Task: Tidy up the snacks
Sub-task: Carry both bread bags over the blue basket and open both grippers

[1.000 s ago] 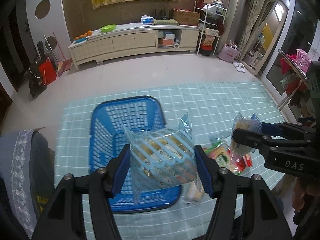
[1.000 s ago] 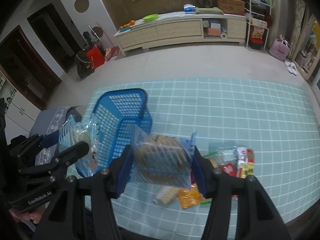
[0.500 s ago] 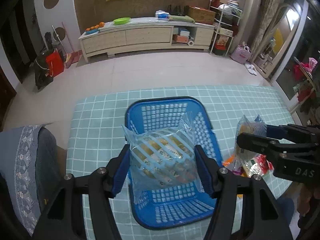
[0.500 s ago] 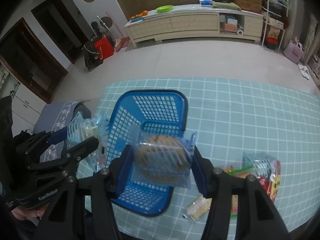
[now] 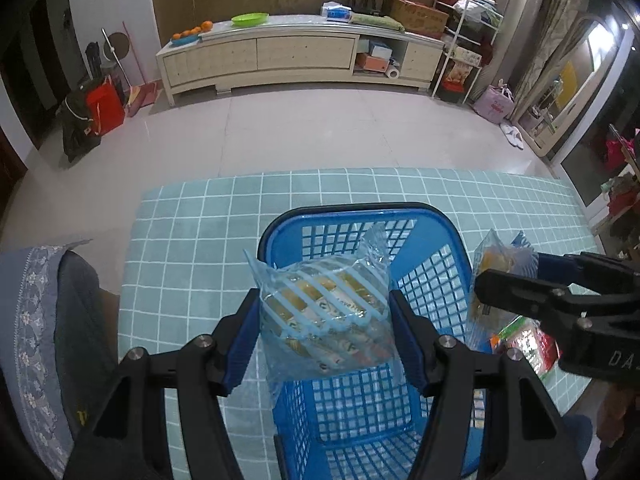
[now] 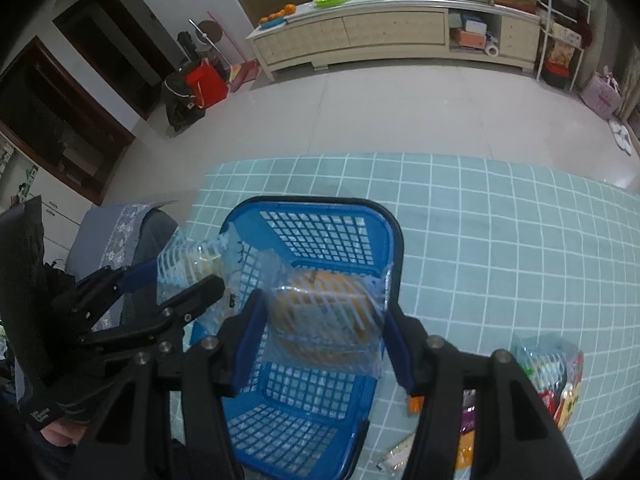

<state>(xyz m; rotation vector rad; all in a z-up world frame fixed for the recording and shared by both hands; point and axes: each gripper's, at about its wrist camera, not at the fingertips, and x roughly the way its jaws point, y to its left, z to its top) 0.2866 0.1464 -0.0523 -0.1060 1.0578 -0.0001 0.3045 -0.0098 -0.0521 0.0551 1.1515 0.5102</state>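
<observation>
- Left tongs clamped on a striped clear packet of biscuits, pinched across its short sides, long axis running from pad to pad.
- Right tongs clamped likewise on a second packet, orange-brown contents showing through the film (blurred, so the print is unreadable).
- Blue basket standing open on the counter, apparently empty, mesh floor bare.
- From the left wrist view: left packet held directly over the basket's mouth, basket floor at 6 o'clock beneath it; right tongs off at 3 o'clock, hanging near the basket's right wall.
- From the right wrist view: right packet also over the basket's near half, left tongs at 9 o'clock by the basket's left wall.
- Deciding relation, as a judgement: both packets above or just beside the opening, so little sideways travel needed, only a drop; left packet looking the better centred, hence probably first to go in.
- Packet long axes lying across the basket's width, which seems wide enough to take them flat (exact clearance not judgeable).
- Risk: the two tongs crowding one another over a single opening; releasing in turn seems wiser.
- Remaining snacks heaped on the counter at 4 o'clock from the basket, not yet sorted.
</observation>
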